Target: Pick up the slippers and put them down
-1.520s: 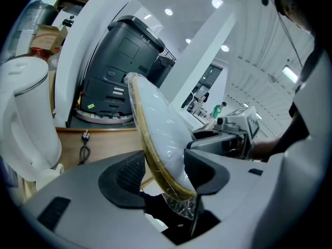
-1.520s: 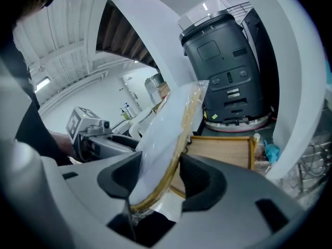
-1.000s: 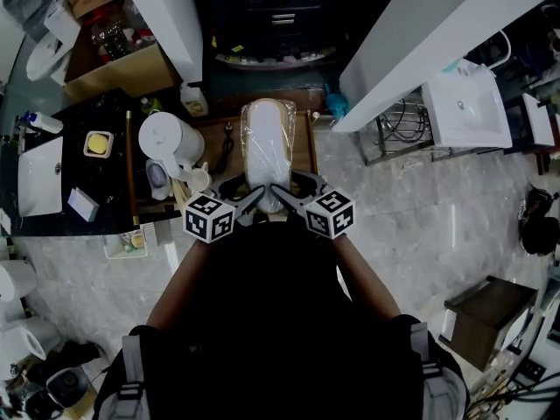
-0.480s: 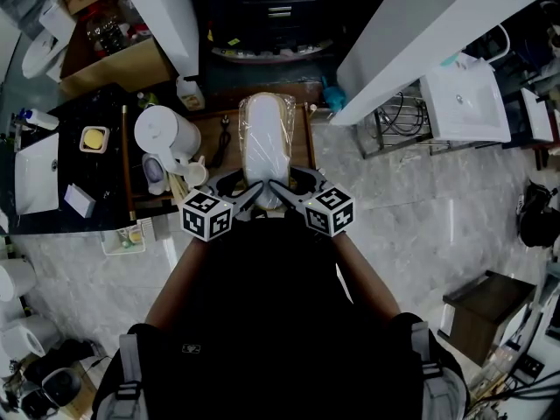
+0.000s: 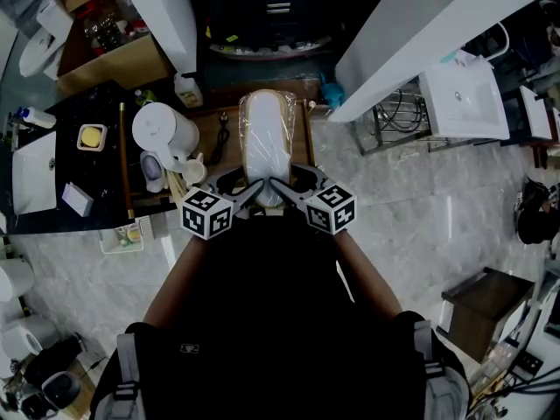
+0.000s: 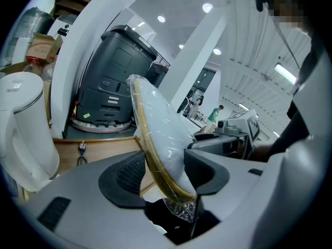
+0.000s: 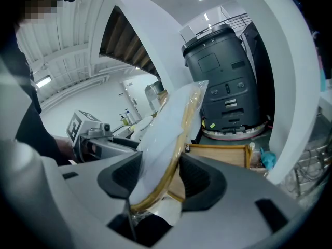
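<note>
A pair of white slippers with a tan edge (image 5: pixel 266 143), wrapped in clear plastic, is held over a small wooden table (image 5: pixel 307 143). Both grippers clamp the near end of the pack. My left gripper (image 5: pixel 250 192) grips it from the left and my right gripper (image 5: pixel 284 191) from the right. In the left gripper view the slippers (image 6: pixel 161 134) stand on edge between the pads, rising away from the left gripper (image 6: pixel 165 173). In the right gripper view the slippers (image 7: pixel 166 139) sit the same way in the right gripper (image 7: pixel 158 178). The pack's underside is hidden.
A white kettle (image 5: pixel 164 132) and small cups stand at the table's left. A dark grey machine (image 5: pixel 271 16) is beyond it, between white columns. A black counter with a sink (image 5: pixel 35 173) is at far left and a white basin (image 5: pixel 464 103) at right. The floor is marble.
</note>
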Demonstrator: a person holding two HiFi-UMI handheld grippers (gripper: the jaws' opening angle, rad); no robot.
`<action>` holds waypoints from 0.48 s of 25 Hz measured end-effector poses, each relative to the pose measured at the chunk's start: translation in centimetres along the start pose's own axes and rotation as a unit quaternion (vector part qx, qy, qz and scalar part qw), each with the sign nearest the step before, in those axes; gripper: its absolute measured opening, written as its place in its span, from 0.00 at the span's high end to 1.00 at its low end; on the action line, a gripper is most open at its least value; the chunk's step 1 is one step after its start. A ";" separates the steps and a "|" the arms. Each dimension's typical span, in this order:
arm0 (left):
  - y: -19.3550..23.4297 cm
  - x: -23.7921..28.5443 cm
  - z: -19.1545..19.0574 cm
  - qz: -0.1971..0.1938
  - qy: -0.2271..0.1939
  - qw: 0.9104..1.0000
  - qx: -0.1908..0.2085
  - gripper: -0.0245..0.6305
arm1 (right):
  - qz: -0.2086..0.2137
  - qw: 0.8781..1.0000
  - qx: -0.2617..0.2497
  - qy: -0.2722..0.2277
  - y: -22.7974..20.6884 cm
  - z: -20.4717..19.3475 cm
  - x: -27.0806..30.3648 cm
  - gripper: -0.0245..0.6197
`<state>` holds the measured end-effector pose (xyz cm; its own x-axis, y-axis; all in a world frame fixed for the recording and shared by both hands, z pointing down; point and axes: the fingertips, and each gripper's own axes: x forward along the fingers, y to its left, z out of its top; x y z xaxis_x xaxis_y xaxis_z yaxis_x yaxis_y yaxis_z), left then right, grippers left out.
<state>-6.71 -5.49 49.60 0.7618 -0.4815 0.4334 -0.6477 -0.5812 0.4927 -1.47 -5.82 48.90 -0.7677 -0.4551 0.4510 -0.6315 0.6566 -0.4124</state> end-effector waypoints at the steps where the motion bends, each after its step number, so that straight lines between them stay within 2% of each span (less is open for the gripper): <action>1: 0.0 0.0 0.0 0.000 0.001 1.000 0.000 0.60 | 0.000 1.000 0.000 0.000 0.0 0.0 0.0 0.61; 12: 0.2 -0.2 -0.3 -0.010 0.010 1.000 -0.004 0.60 | 0.000 1.000 -0.001 0.007 0.1 -0.2 0.3 0.61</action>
<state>-7.02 -5.30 49.88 0.7741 -0.4559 0.4391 -0.6325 -0.5846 0.5081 -1.75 -5.75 49.16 -0.7661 -0.4467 0.4621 -0.6314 0.6575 -0.4113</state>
